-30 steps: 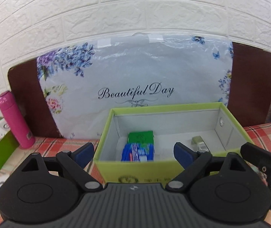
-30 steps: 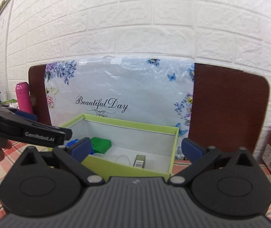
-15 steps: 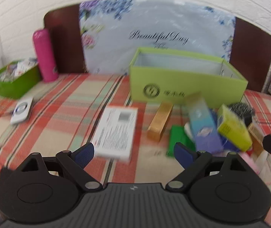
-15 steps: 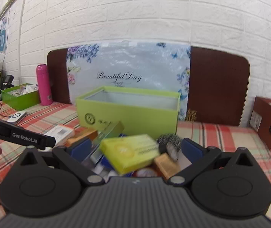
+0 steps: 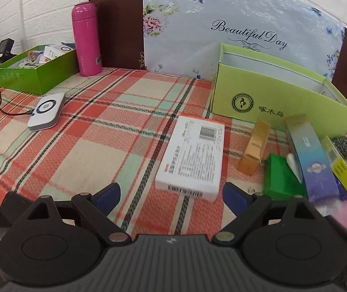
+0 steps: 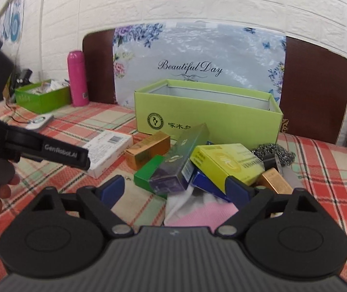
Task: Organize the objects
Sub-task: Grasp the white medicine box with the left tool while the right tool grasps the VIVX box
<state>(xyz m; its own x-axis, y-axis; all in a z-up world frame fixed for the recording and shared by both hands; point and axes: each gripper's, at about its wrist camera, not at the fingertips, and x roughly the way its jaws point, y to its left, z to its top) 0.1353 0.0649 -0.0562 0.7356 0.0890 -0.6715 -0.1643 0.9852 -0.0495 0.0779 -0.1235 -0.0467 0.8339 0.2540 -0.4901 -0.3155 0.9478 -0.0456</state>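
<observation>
I had both grippers angled down over the desk (image 5: 81,131), its plaid cloth spread under everything. The left gripper (image 5: 171,196) had its fingers wide apart with nothing between them, hanging just short of the near end of the white box (image 5: 193,157), which lay flat on the cloth, printed label up. The right gripper (image 6: 176,188) also stood with its fingers apart — they had just been closing a little, yet gripped nothing; the pile of small boxes lay just ahead of them. In that pile I saw a yellow box (image 6: 224,161) resting tilted on a dark blue one, a long iridescent box (image 6: 180,160) leaning across a green box (image 6: 146,174), and a gold box (image 6: 148,149) to their left. A steel scourer (image 6: 274,152) sat at the right edge of the heap, and something pink and white lay nearest the right fingers — I could not tell what. Behind the pile stood the lime-green open box (image 6: 207,119); its inside was hidden from both views. Farther left, a pink bottle (image 5: 86,39) stood upright beside a darker green tray (image 5: 35,71) of odds and ends, with a white device (image 5: 47,110) on a cable in front.
</observation>
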